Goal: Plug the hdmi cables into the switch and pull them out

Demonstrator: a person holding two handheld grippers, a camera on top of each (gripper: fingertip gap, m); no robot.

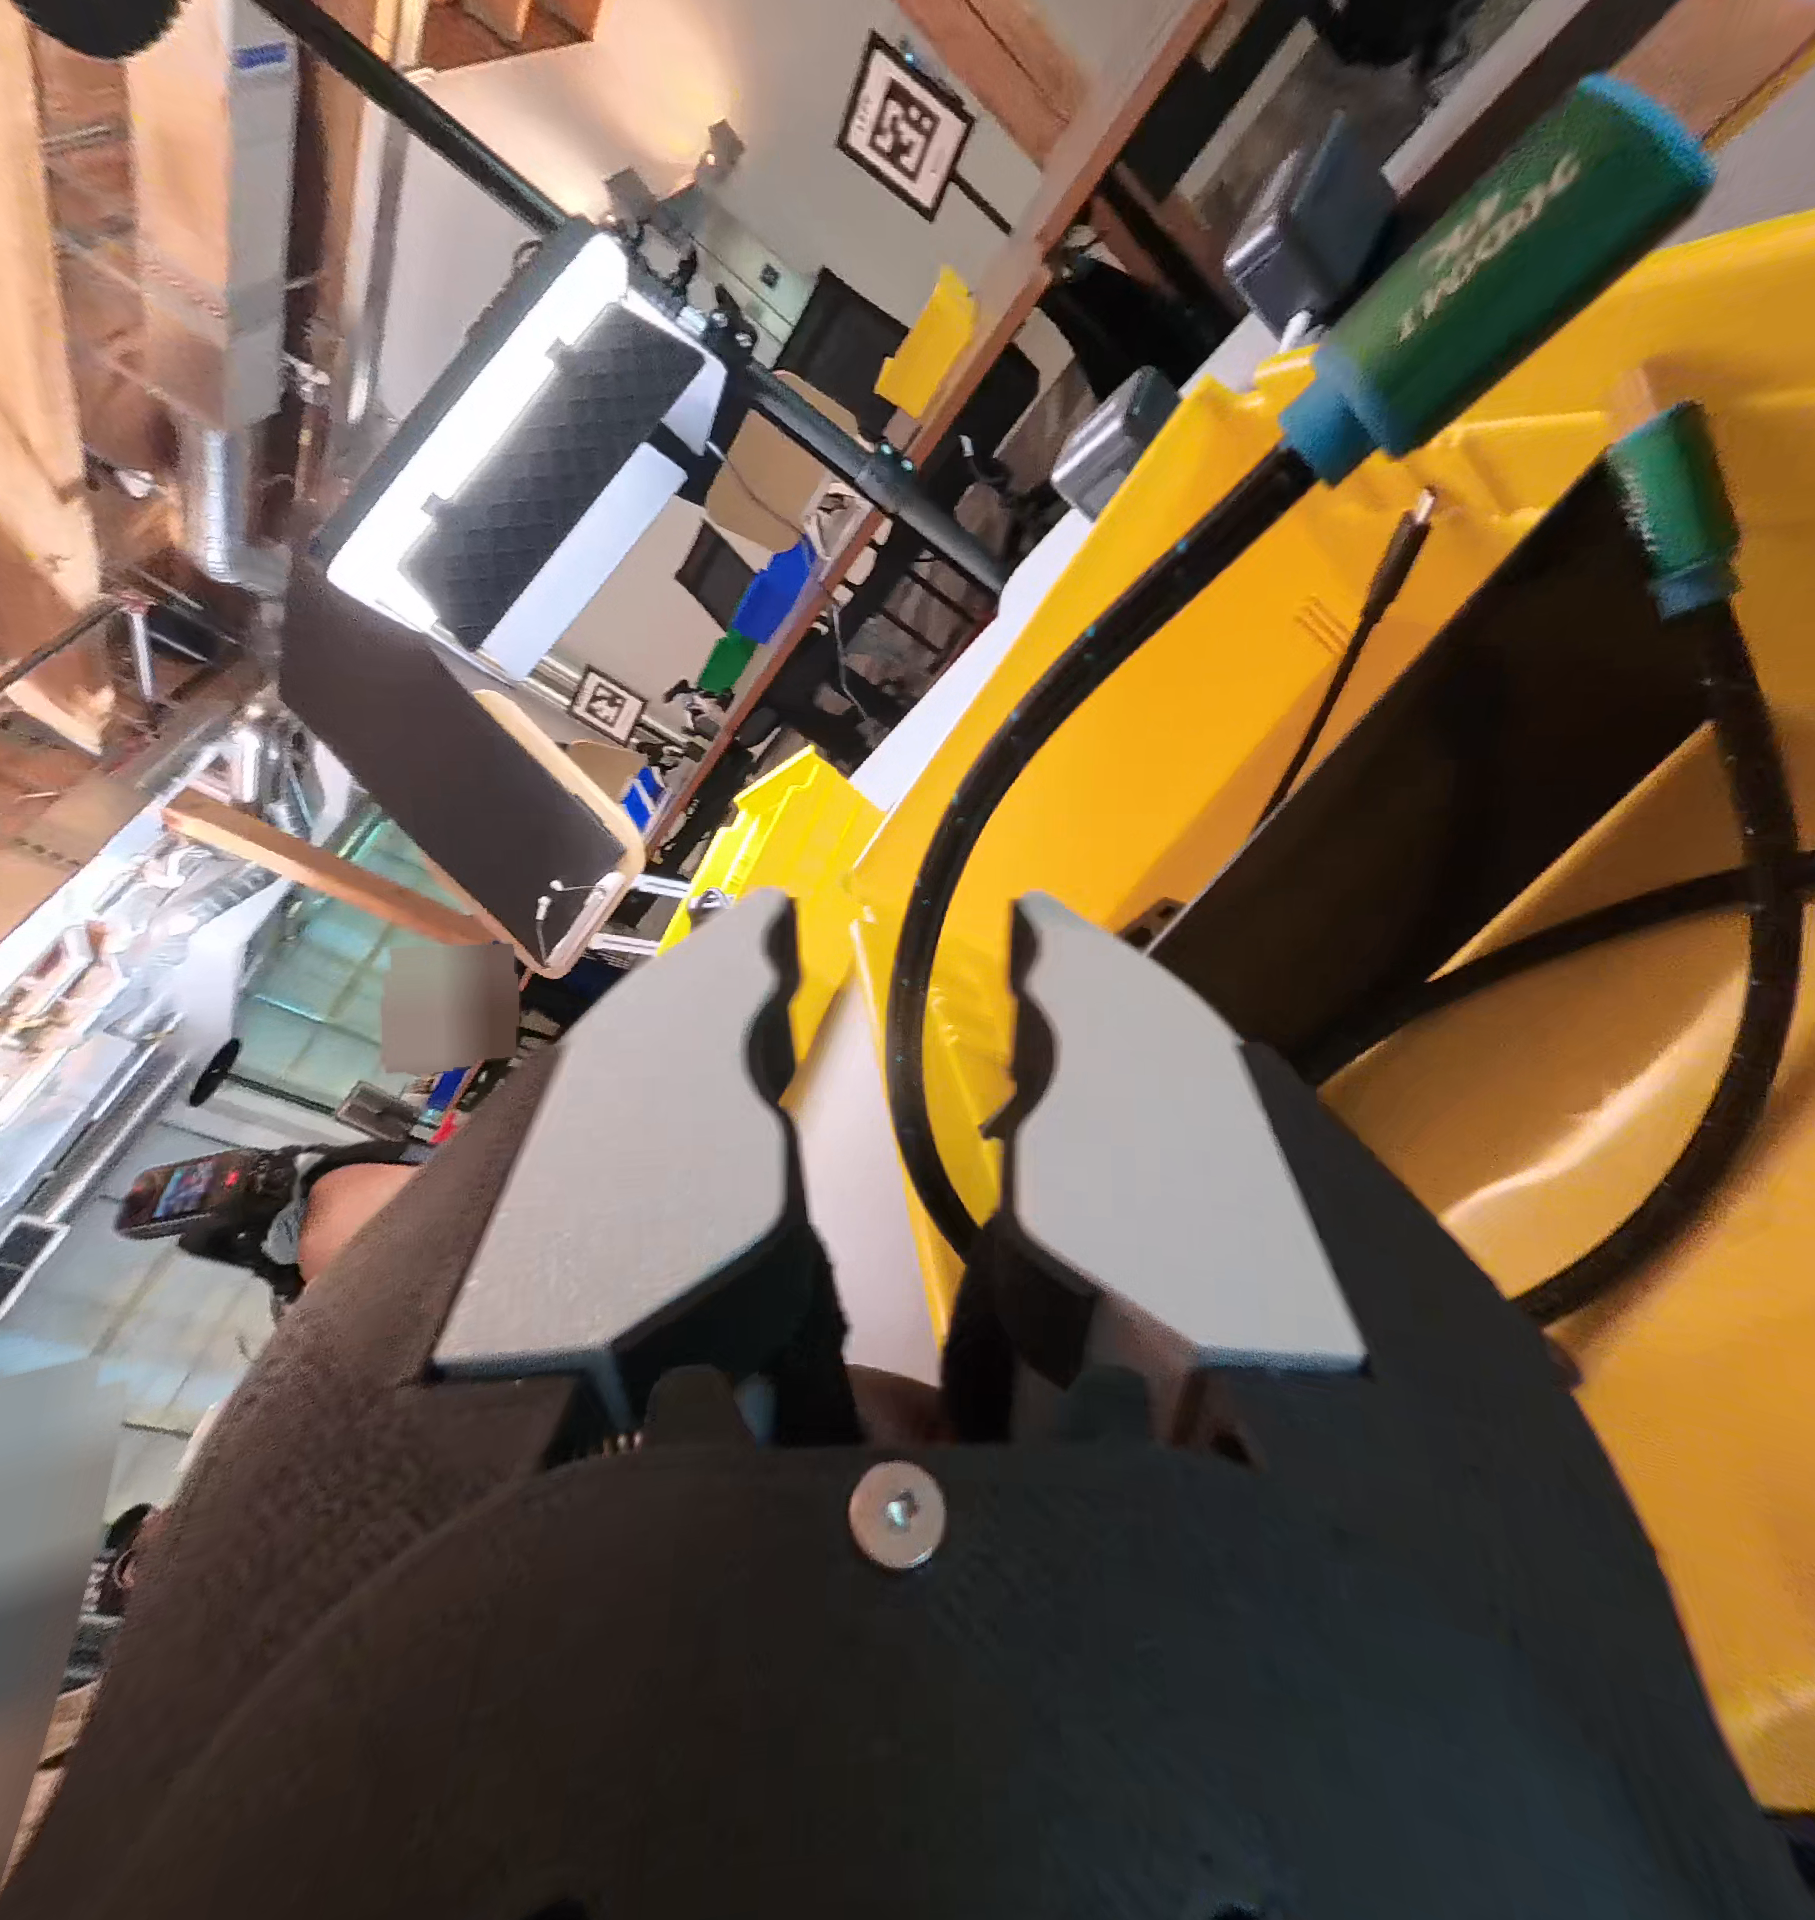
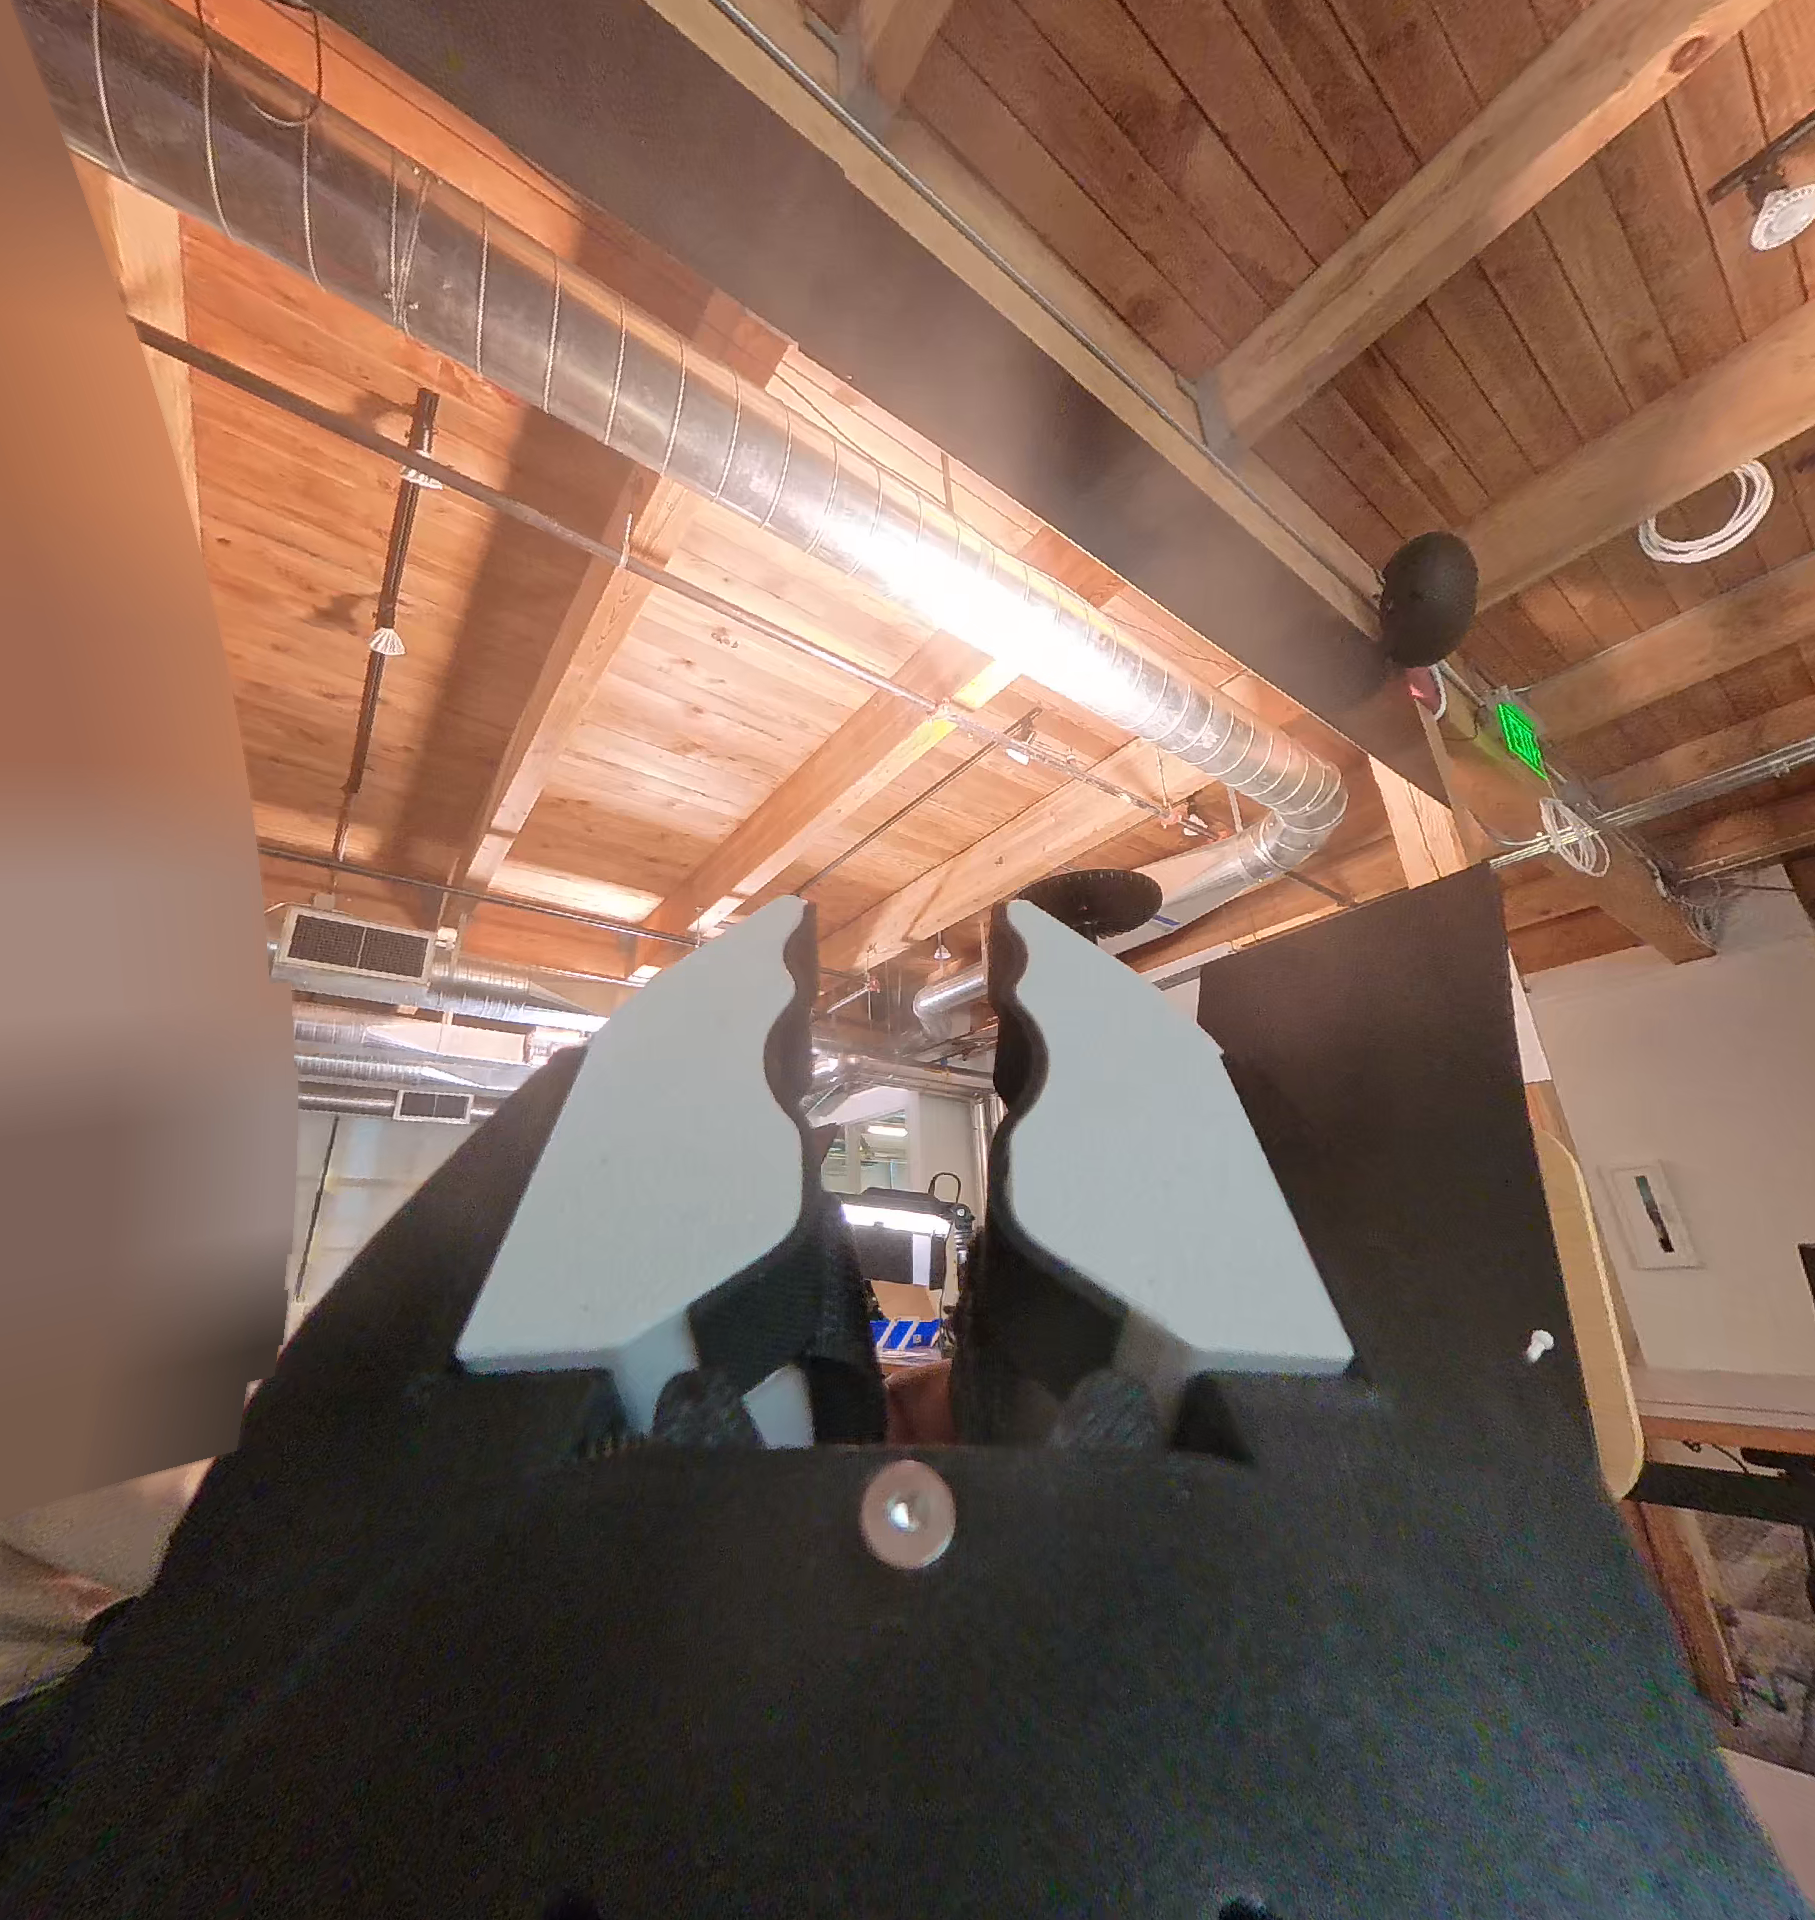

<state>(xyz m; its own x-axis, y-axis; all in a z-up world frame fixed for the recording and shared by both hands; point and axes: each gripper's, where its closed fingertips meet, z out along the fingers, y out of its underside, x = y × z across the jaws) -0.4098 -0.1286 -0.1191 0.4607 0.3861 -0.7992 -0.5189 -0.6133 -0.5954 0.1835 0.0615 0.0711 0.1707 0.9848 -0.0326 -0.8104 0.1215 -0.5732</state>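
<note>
My left claw (image 1: 903, 935) was open and empty; the green HDMI plug (image 1: 1485, 301) sat ahead-right, long axis pointing diagonally away. Right claw (image 2: 898, 935), also open and empty, faced the ceiling, so left was nearer.

Green HDMI plug (image 1: 1495, 281) tip cut off at my left view's top edge; black cable (image 1: 944, 935) vanishes behind finger (image 1: 1142, 1143); switch not identifiable.
</note>
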